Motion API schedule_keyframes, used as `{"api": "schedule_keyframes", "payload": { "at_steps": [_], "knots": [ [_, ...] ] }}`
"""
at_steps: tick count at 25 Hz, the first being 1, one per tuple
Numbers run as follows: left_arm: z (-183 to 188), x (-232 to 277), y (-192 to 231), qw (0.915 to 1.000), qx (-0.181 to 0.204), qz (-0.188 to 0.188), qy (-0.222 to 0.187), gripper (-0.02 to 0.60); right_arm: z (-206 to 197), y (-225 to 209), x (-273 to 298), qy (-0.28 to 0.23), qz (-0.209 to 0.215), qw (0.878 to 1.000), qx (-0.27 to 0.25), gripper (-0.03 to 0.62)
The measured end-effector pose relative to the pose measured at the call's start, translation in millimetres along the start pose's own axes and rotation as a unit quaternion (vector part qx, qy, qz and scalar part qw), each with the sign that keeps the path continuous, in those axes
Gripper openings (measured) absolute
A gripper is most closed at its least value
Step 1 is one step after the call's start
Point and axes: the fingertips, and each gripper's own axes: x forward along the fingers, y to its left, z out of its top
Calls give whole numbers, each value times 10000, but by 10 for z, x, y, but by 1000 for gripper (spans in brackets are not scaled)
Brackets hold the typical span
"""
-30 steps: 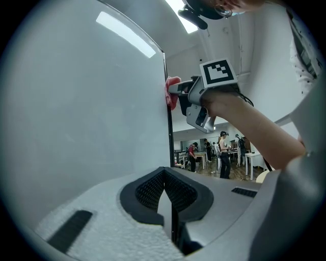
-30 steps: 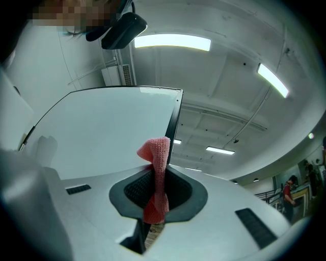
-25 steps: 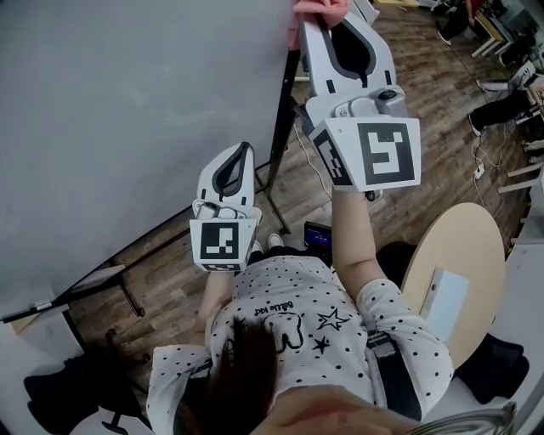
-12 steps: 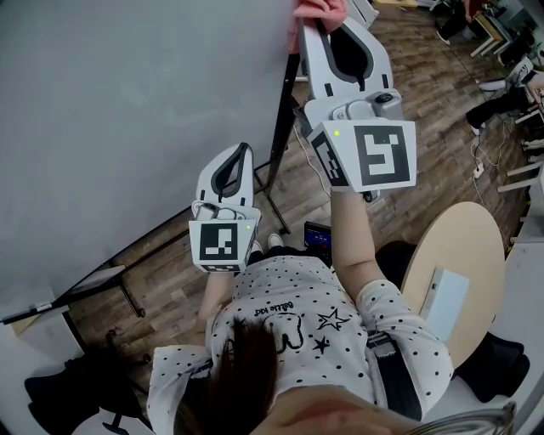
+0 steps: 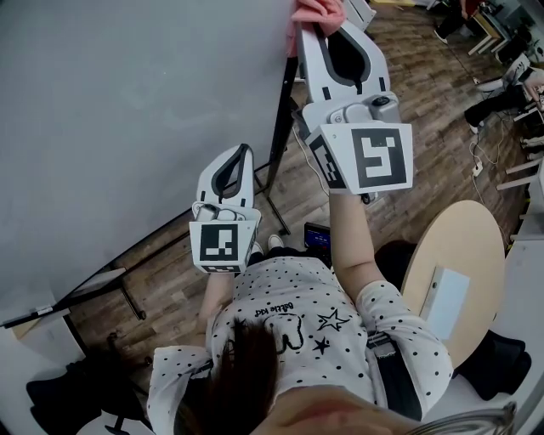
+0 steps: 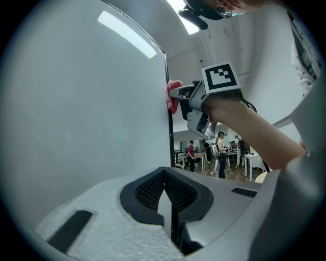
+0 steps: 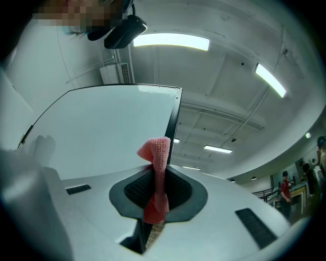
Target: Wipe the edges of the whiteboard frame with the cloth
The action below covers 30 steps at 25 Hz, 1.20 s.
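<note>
Wooden floorboards (image 5: 442, 102) run under a whiteboard (image 5: 127, 110) on a dark stand (image 5: 274, 170) in an open office. A pink cloth (image 5: 316, 10) sits against the board's black frame (image 5: 285, 93), high on its side edge. It is pinched in the right gripper (image 5: 326, 19), whose jaws are clamped on the fabric. The right gripper view shows one fold of cloth standing up out of the jaws and another hanging below them, with the frame's top corner and ceiling strip lights (image 7: 170, 41) behind. The left gripper (image 5: 241, 149) hangs lower, near the same edge, its jaws pressed together with nothing between them. Its own view looks up along the frame to the cloth and the right gripper's marker cube (image 6: 221, 76), and takes in several people (image 6: 220, 153) standing among desks far across the room. Only the head view shows the round tan table (image 5: 476, 238) at the person's right, with a flat white item (image 5: 446, 302) lying on it.
</note>
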Motion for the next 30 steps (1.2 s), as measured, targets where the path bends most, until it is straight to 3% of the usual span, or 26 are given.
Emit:
{"api": "schedule_keyframes", "payload": {
  "at_steps": [30],
  "knots": [
    [24, 83, -31, 9998, -11, -167, -59, 15, -41, 27, -34, 52, -56, 10000, 26, 34]
  ]
}}
